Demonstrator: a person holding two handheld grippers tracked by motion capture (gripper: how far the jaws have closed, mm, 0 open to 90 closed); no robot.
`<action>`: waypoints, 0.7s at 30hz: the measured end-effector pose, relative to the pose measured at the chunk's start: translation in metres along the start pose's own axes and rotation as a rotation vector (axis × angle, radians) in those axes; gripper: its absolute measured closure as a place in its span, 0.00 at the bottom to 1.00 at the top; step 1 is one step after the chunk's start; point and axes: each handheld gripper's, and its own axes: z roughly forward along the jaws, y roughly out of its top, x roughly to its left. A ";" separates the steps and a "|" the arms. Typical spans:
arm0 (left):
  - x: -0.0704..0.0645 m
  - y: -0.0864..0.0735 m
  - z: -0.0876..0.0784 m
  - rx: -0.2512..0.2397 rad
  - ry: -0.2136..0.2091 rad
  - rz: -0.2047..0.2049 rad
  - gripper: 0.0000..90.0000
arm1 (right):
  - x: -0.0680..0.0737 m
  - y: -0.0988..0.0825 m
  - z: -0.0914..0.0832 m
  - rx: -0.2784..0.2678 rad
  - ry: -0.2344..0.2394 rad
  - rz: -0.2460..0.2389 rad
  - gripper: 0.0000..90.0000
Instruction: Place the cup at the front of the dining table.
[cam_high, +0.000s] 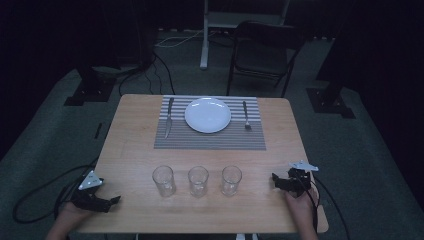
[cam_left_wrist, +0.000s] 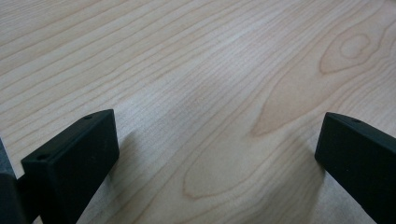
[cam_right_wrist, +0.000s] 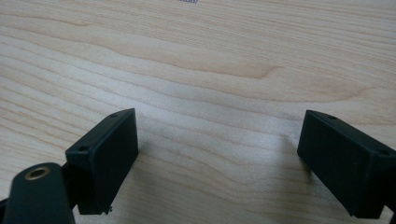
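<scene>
Both spread and empty on the wooden worktop (cam_high: 130, 145): left claw (cam_high: 116, 200) at lower left, right claw (cam_high: 274, 178) at lower right, three glasses (cam_high: 198, 180) between, plate (cam_high: 207, 114) on striped mat (cam_high: 210, 137) above centre.

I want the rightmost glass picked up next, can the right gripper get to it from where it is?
Probably yes. The right gripper is open, and bare table lies between it and the rightmost glass.
</scene>
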 end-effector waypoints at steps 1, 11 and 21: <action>0.000 0.000 -0.001 0.004 -0.002 0.001 0.00 | 0.000 0.000 0.000 0.000 0.000 0.000 0.13; 0.000 -0.003 -0.005 0.021 0.005 -0.005 0.00 | 0.000 0.000 0.000 0.000 0.000 0.000 0.13; -0.001 0.000 -0.004 0.018 -0.010 -0.007 0.02 | 0.000 0.000 0.000 0.000 0.000 0.000 0.13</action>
